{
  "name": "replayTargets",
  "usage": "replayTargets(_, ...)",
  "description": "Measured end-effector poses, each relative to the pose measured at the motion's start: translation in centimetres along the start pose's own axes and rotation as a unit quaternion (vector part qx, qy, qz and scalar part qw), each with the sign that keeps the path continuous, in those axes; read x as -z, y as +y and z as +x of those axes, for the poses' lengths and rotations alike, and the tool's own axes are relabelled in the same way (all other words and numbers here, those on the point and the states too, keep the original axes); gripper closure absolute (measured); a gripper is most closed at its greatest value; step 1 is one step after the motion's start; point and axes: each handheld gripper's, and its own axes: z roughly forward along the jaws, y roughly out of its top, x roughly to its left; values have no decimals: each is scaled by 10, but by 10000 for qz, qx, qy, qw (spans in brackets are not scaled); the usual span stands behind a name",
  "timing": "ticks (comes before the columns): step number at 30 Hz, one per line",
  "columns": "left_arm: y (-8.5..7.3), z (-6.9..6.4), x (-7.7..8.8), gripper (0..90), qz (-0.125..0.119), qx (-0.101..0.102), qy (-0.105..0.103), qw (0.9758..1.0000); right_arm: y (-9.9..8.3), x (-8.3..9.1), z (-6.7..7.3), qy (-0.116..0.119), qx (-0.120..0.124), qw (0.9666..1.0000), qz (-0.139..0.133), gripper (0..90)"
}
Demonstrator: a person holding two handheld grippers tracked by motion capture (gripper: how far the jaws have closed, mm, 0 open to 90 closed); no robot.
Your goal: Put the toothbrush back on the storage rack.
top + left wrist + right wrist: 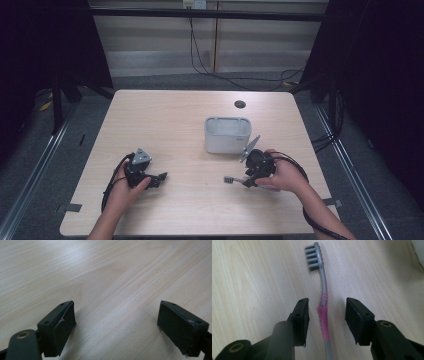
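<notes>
Pale wooden table [190, 115]: white tub [227, 134] beside toothbrush [322, 302].

Left gripper [116, 322]: seen from its own camera, its two black jaws rise from the bottom corners of the picture and stand wide apart.
Left-hand jaw: a blocky black piece with a dark pad on its inner face; small screw holes show on its top edge, and a brass-coloured pivot sits lower down on the arm that carries it.
Right-hand jaw: the same build, its flat dark pad turned inward, with two small holes on top.
Between the jaws: bare wood, nothing gripped.
Desk [105, 272]: pale wood with long grain lines running slantwise, and a soft sheen of light near the top.
</notes>
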Motion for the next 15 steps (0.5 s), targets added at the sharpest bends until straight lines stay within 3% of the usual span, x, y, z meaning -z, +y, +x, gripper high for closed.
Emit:
replayTargets(4,0,0,0,145,-2,2,-1,10000,2,-3,1,14,-38,9999,167,580)
replayTargets(15,0,0,0,145,-1,3,-2,10000,12,-11,4,21,157,9989,442,658)
